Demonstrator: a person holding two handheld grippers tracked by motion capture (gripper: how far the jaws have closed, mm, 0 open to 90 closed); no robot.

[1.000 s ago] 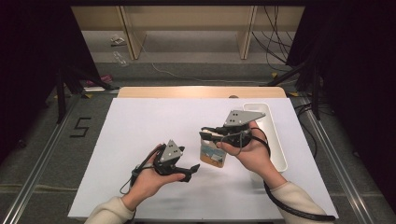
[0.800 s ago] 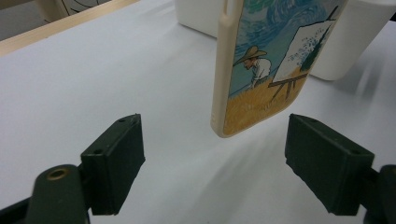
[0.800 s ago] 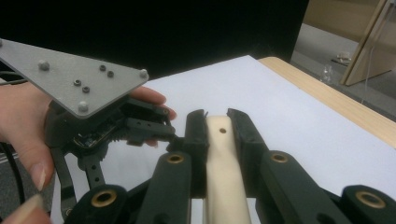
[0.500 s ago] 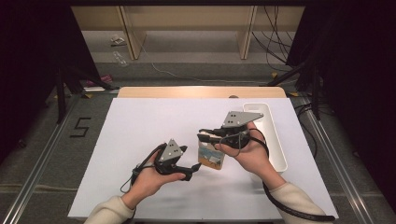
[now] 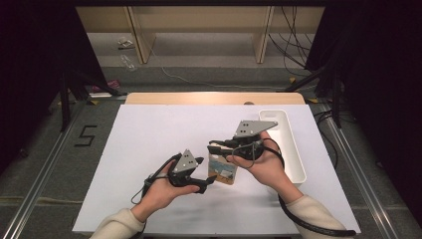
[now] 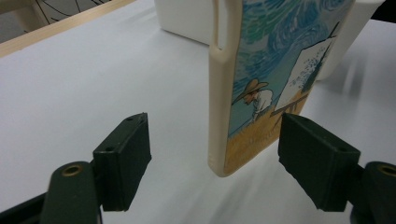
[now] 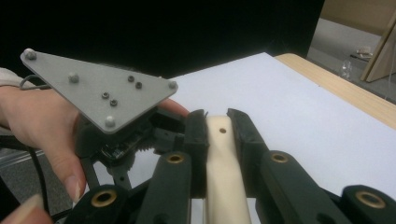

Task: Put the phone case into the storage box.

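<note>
A cream phone case (image 5: 222, 171) with a painted scene of a painter at an easel hangs above the white table. My right gripper (image 5: 215, 146) is shut on its upper edge; in the right gripper view the jaws of my right gripper (image 7: 217, 116) pinch the cream rim (image 7: 223, 182). My left gripper (image 5: 211, 180) sits just left of the case's lower end. In the left gripper view the case (image 6: 261, 70) stands between the jaws of my left gripper (image 6: 215, 140), closer to the right one. These jaws have just been closing, and neither pad touches the case.
A long white tray (image 5: 288, 144) lies at the right of the white tabletop (image 5: 149, 134), just behind the case, and its wall (image 6: 187, 18) shows in the left gripper view. A wooden strip (image 5: 214, 97) edges the far side. Cables trail from both grippers.
The left gripper's jaws have drawn a little closer together around the case's lower end. Both hands have kept their places.
</note>
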